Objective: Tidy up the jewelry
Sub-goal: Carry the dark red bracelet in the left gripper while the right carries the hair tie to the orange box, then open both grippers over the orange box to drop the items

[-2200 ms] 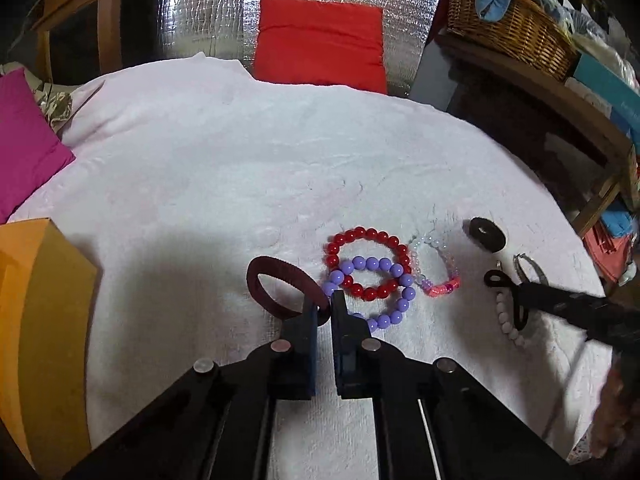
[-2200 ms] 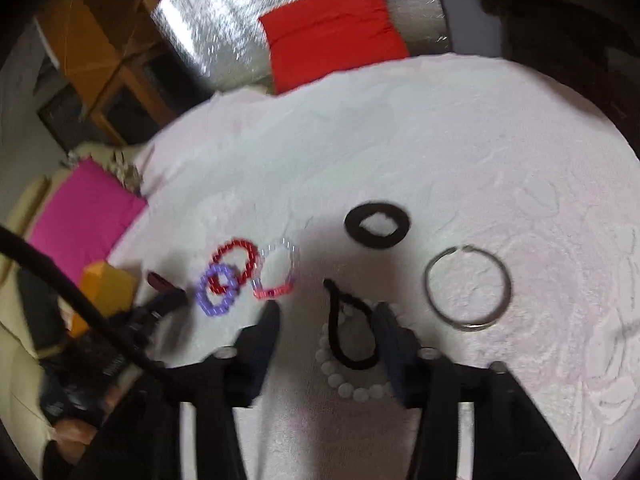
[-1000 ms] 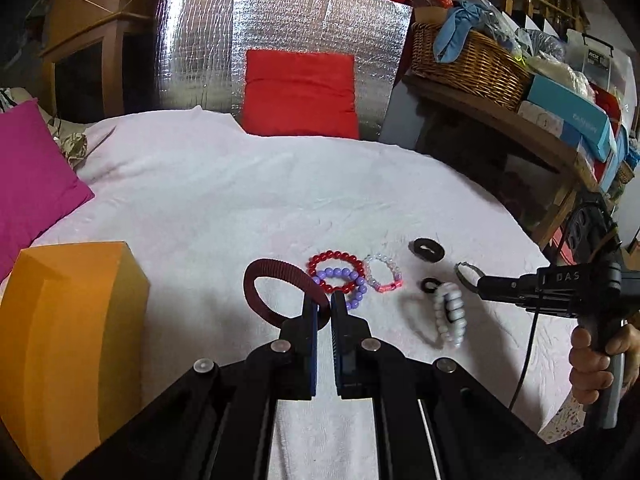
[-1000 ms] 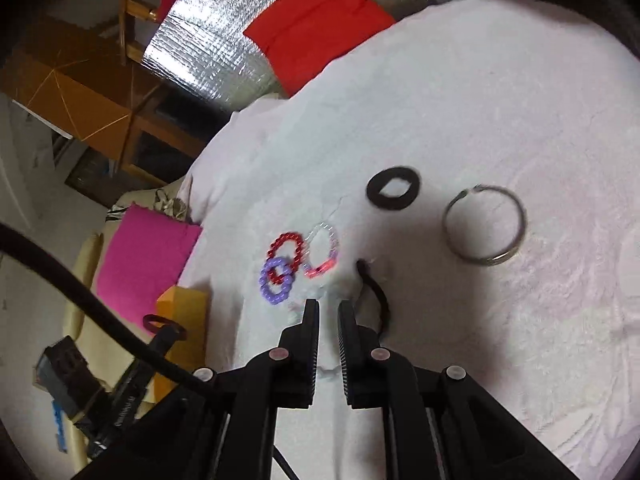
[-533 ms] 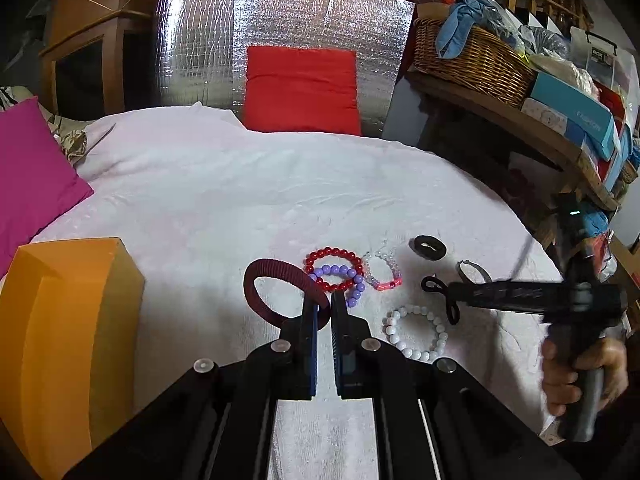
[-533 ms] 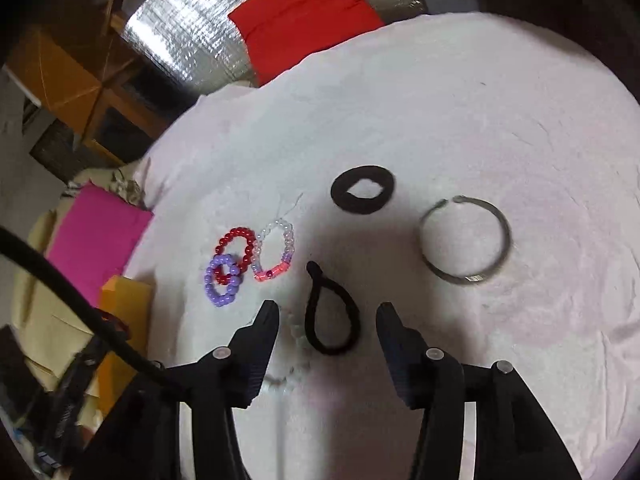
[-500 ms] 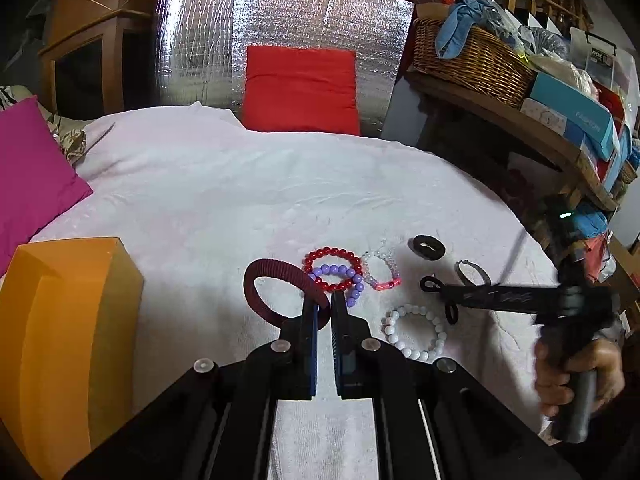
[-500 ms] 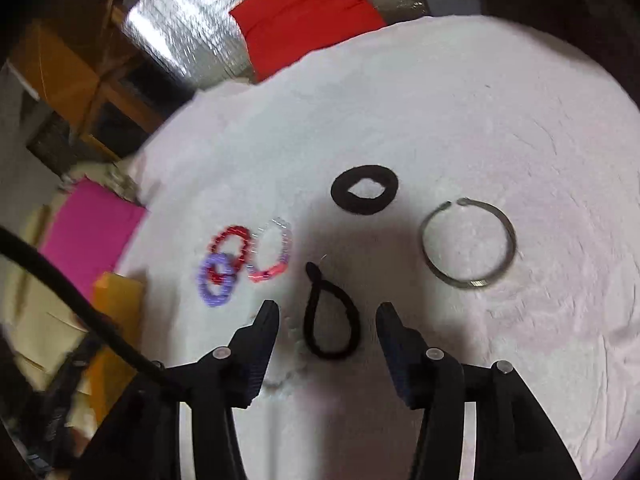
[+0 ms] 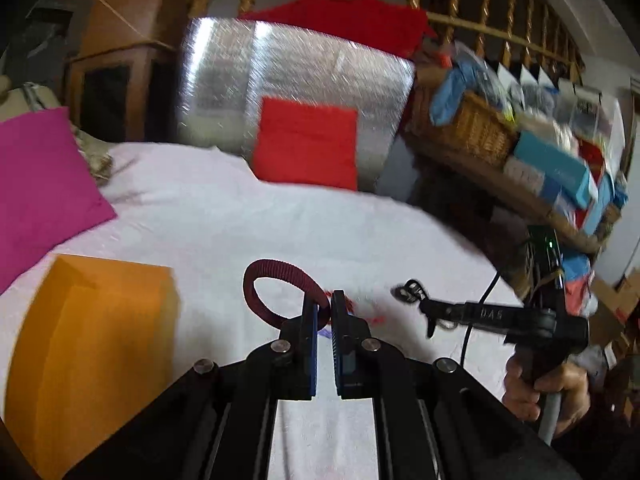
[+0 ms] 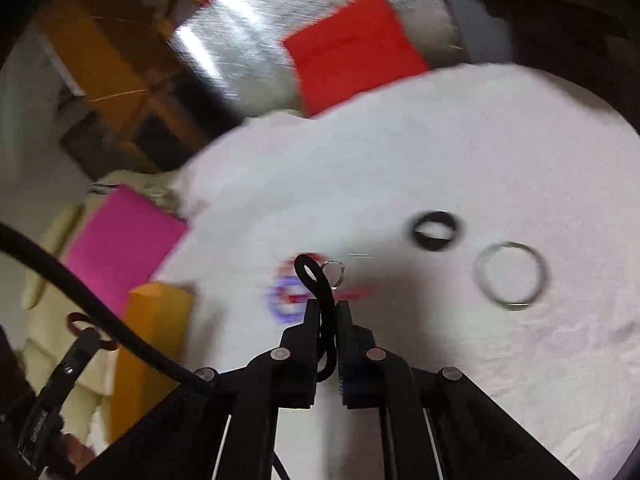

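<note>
A white cloth (image 9: 248, 216) covered the whole surface under me, with an orange box (image 9: 92, 344) standing at my left and pieces of jewelry lying loose toward the right. In the right wrist view a flat black ring (image 10: 436, 230) and a thin metal bangle (image 10: 509, 273) lay near each other on the cloth; the beaded bracelets (image 10: 288, 294) beyond my fingers were only a red and purple smear. My left gripper (image 9: 324, 304) was closed on one edge of a dark red band (image 9: 276, 284), most of the loop standing out past the tips. My right gripper (image 10: 328, 308) was pinched on a black elastic loop (image 10: 316, 280) held above the cloth. Both grips caught only a thin strip (and both views were blurred), so I judged either piece could slip out or swing loose. The soft elastic might also snag the beads below if I brought it down carelessly.
</note>
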A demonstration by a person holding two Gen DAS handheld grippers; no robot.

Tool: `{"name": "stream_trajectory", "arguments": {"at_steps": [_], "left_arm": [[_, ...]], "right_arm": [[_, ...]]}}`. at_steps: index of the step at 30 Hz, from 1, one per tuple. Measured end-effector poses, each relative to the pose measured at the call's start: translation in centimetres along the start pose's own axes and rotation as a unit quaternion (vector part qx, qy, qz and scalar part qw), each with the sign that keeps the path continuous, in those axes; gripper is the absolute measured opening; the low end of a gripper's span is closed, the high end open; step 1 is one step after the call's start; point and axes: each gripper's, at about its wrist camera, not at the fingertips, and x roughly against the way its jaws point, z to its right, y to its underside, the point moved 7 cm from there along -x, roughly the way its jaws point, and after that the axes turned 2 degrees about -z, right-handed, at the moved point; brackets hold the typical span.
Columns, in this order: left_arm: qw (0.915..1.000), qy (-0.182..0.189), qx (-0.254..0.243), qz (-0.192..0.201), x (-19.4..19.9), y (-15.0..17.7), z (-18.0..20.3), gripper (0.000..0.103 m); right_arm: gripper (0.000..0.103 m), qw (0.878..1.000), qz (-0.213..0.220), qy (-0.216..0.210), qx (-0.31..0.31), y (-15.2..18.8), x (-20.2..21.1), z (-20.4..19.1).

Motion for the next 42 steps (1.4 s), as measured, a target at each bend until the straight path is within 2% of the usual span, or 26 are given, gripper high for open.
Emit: {"name": "stream_trajectory", "arguments": {"at_steps": [3, 6, 8, 10, 11, 13, 17, 20, 21, 22, 23, 24, 27, 31, 36, 42], "left_arm": [[0.9978, -0.061, 0.012, 0.022, 2.7, -0.3, -2.9, 0.007], [0.9907, -0.128, 0.036, 0.027, 4.7, 0.4, -7.0, 0.007], [0.9816, -0.182, 0.059, 0.008, 5.2, 1.8, -10.6, 0.007], [0.9720, -0.216, 0.090, -0.022, 5.1, 3.4, -13.8, 0.007], [0.9644, -0.234, 0.114, -0.045, 5.0, 4.5, -15.8, 0.007], [0.9552, -0.249, 0.143, -0.071, 4.7, 5.8, -18.4, 0.006], [0.9391, -0.273, 0.169, -0.124, 3.5, 8.6, -21.0, 0.007], [0.9270, -0.287, 0.192, -0.147, 3.4, 10.0, -22.6, 0.013], [0.9234, -0.292, 0.198, -0.151, 3.3, 10.2, -22.9, 0.029], [0.9199, -0.298, 0.204, -0.153, 3.3, 10.4, -23.3, 0.051], [0.9178, -0.304, 0.206, -0.151, 3.6, 10.3, -23.4, 0.060], [0.9153, -0.316, 0.204, -0.143, 3.8, 9.9, -23.6, 0.063], [0.9116, -0.345, 0.184, -0.127, 4.6, 9.2, -23.4, 0.065], [0.9102, -0.358, 0.170, -0.121, 4.5, 8.7, -22.7, 0.065], [0.9186, -0.362, 0.119, -0.104, 3.2, 7.1, -19.8, 0.066], [0.9330, -0.351, 0.048, -0.063, 1.0, 4.5, -13.5, 0.069]], "right_arm": [[0.008, 0.998, -0.007, -0.053, 0.028, 0.9, -0.6, -5.0], [0.008, 0.993, -0.029, -0.102, 0.050, 2.6, -2.4, -10.2], [0.009, 0.989, -0.047, -0.121, 0.064, 3.3, -3.4, -13.4], [0.009, 0.986, -0.063, -0.137, 0.074, 3.8, -4.5, -16.5], [0.009, 0.984, -0.072, -0.146, 0.078, 4.1, -5.3, -18.2], [0.009, 0.979, -0.089, -0.157, 0.091, 4.9, -6.5, -20.9], [0.009, 0.973, -0.125, -0.152, 0.120, 6.9, -9.6, -25.6], [0.012, 0.973, -0.139, -0.125, 0.135, 8.4, -12.3, -27.2], [0.013, 0.973, -0.146, -0.118, 0.132, 8.6, -13.2, -27.3], [0.016, 0.973, -0.155, -0.117, 0.125, 8.8, -13.8, -27.2], [0.019, 0.973, -0.160, -0.117, 0.118, 8.8, -14.1, -27.0], [0.023, 0.974, -0.159, -0.117, 0.111, 8.6, -14.2, -26.7], [0.032, 0.977, -0.144, -0.118, 0.107, 7.9, -13.7, -26.4], [0.033, 0.984, -0.101, -0.106, 0.104, 5.7, -10.7, -23.9], [0.033, 0.989, -0.076, -0.062, 0.114, 3.9, -6.8, -18.9], [0.033, 0.997, -0.037, -0.012, 0.063, 2.4, -1.4, -8.9]]}}
